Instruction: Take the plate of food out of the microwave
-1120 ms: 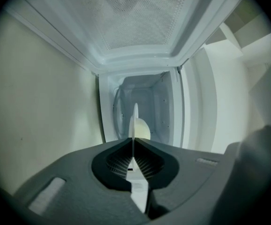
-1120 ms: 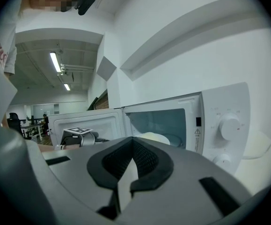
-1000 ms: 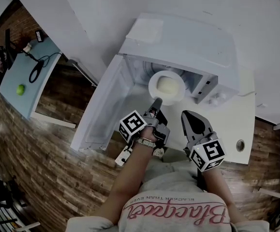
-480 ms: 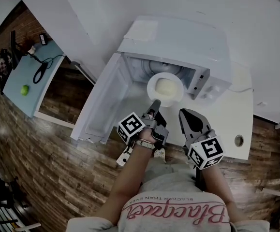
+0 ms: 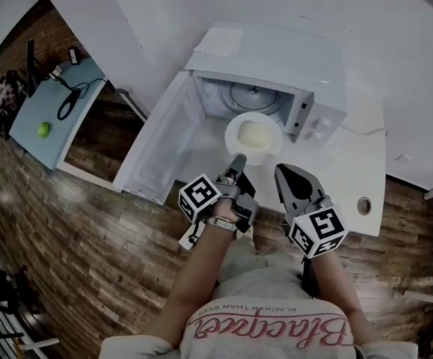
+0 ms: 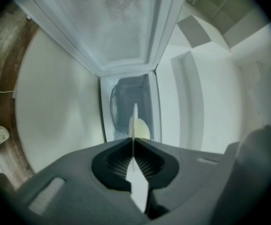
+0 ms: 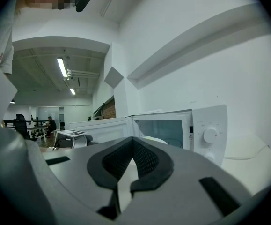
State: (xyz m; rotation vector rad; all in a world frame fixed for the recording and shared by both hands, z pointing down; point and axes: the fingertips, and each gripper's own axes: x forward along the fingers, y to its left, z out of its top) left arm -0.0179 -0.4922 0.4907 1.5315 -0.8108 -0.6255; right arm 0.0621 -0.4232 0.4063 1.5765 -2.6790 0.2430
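Observation:
A white plate [image 5: 253, 137] with a pale yellow food portion [image 5: 252, 134] hangs level just in front of the open microwave [image 5: 276, 60]. My left gripper [image 5: 238, 161] is shut on the plate's near rim. In the left gripper view the plate [image 6: 134, 118] runs edge-on between the closed jaws of the left gripper [image 6: 134, 140], with the food [image 6: 143, 129] beyond. My right gripper [image 5: 283, 173] floats beside the plate on the right, shut and holding nothing. In the right gripper view the right gripper [image 7: 132, 142] points at the microwave [image 7: 186, 125].
The microwave door [image 5: 160, 137] swings out to the left. Its glass turntable [image 5: 253, 96] lies bare inside. The oven stands on a white table [image 5: 351, 174] with a cable hole [image 5: 363, 205]. A blue side table [image 5: 51, 114] with a green ball [image 5: 43, 129] stands far left.
The plate has come out of the microwave cavity toward me in the left gripper, uncovering the turntable. Both grippers have drawn back.

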